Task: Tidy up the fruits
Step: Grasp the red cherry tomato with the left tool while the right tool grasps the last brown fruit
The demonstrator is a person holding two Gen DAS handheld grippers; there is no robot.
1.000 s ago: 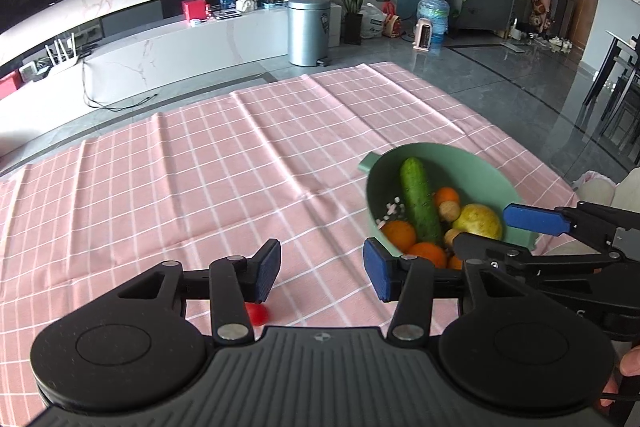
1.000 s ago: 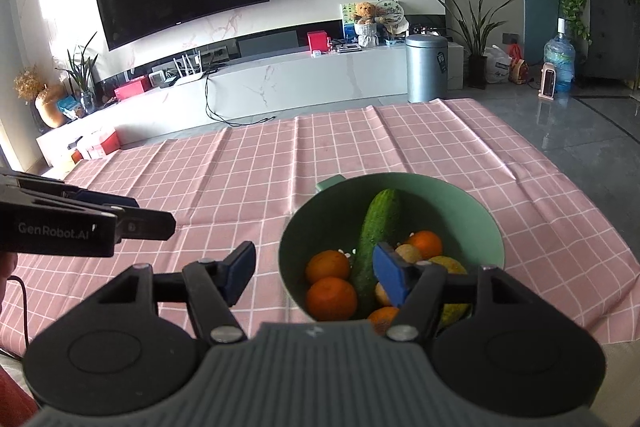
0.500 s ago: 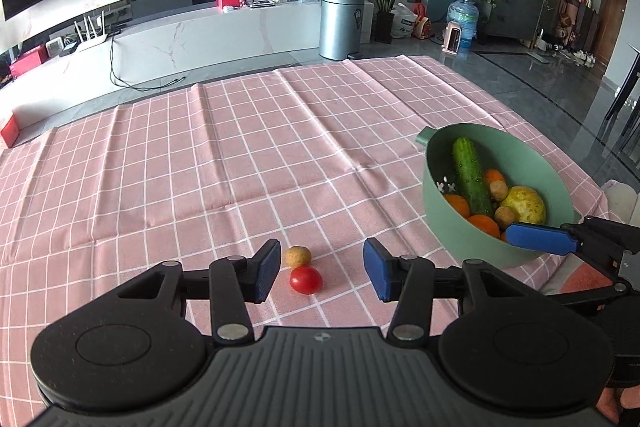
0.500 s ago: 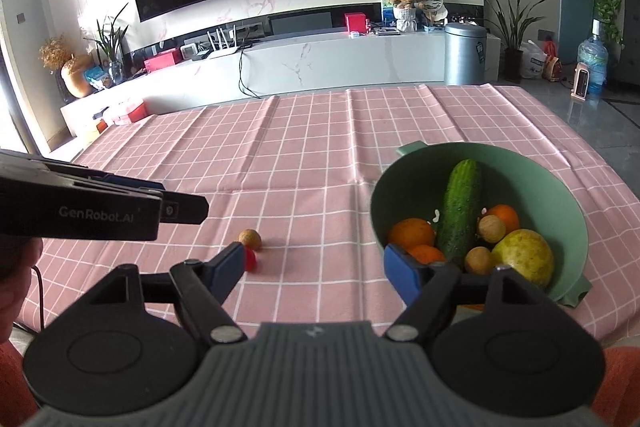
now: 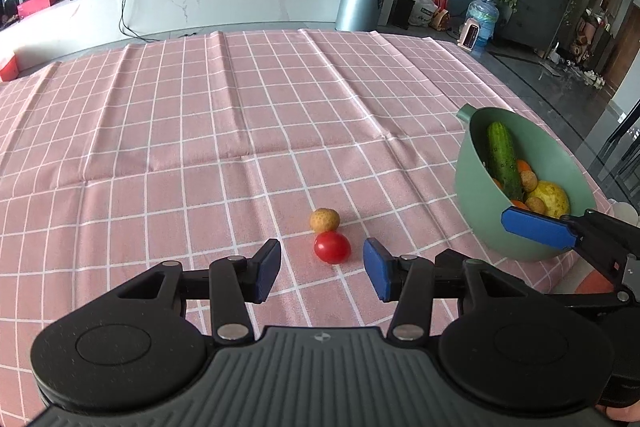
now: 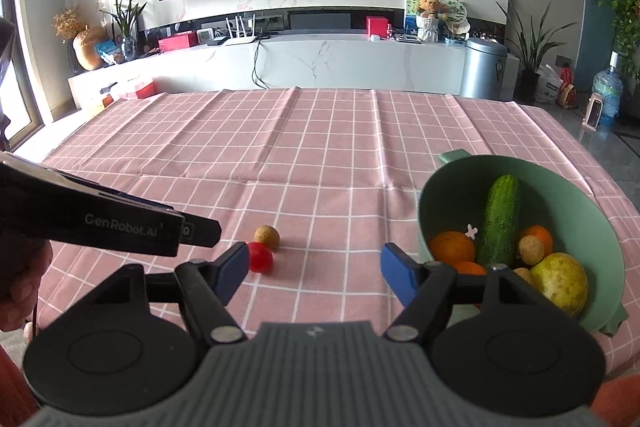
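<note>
A small red tomato [image 5: 332, 247] and a small tan round fruit [image 5: 324, 219] lie touching on the pink checked cloth; both also show in the right wrist view, tomato [image 6: 260, 256] and tan fruit [image 6: 267, 236]. A green bowl [image 5: 480, 211] at the right holds a cucumber [image 5: 501, 159], oranges, small tan fruits and a yellow fruit [image 5: 549, 198]; it also shows in the right wrist view [image 6: 592, 227]. My left gripper [image 5: 322, 269] is open and empty, just short of the tomato. My right gripper [image 6: 310, 269] is open and empty, beside the bowl.
The pink checked tablecloth [image 5: 240, 131] covers the table and drops off at the right behind the bowl. The left gripper's body [image 6: 100, 223] crosses the left of the right wrist view. A white TV bench and a metal bin [image 5: 360, 1] stand beyond the table.
Both grippers have pulled back and swung left away from the bowl. The tomato and tan fruit have come into full view in front of the left gripper.
</note>
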